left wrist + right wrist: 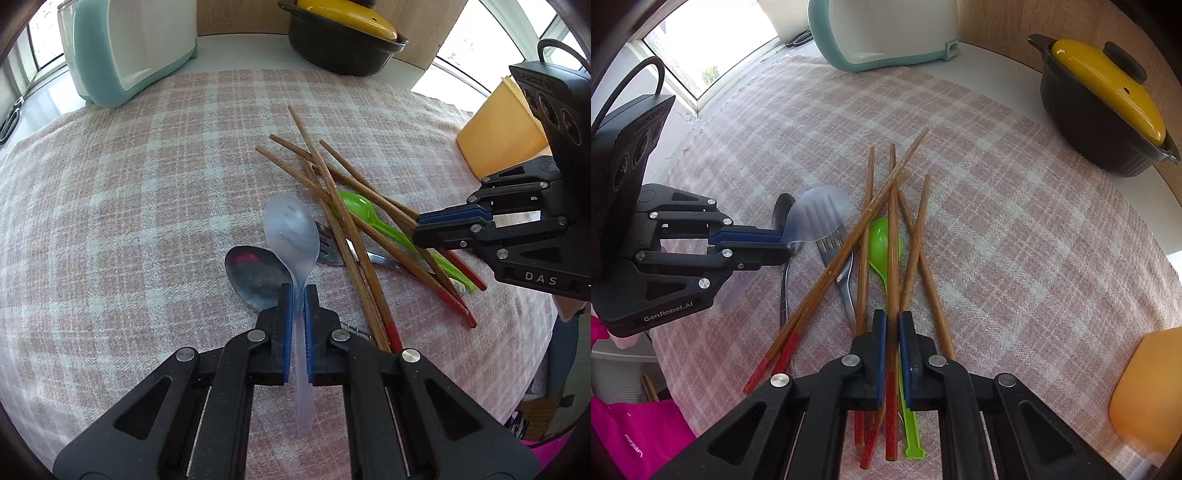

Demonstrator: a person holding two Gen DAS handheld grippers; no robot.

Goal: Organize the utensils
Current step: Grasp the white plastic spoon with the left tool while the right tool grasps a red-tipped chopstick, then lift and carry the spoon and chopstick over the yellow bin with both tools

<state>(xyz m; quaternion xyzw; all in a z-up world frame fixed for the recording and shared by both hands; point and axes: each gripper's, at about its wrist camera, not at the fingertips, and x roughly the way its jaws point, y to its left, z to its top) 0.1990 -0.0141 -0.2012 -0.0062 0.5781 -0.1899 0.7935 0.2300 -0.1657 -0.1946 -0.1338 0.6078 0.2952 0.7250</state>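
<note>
**Utensils heaped on a checked cloth, a gripper clamped on one at each side**

Utensils lie in a loose pile on the pink checked cloth (129,192). At the left, the left gripper (298,291) is clenched on the handle of a translucent plastic spoon (291,229); in the right wrist view its bowl is blurred (820,214) and looks raised off the cloth. Just beside it lies a metal spoon (255,277), its handle hidden under the gripper in the left view but traceable in the right one (783,288). Next comes a metal fork (834,251), largely covered by crossed wooden chopsticks (343,221); only its tines and part of its neck show. A green plastic spoon (882,247) sits beneath the chopsticks, its handle end visible only in the right view. The right gripper (892,321) is closed on one red-tipped chopstick (893,236); whether that stick is lifted clear of the others cannot be told. At the far right stands an orange container (498,136), cut off by the frame edge in both views. Behind the cloth are a teal-and-white appliance (129,48) and a dark pot with a yellow lid (1108,110).
</note>
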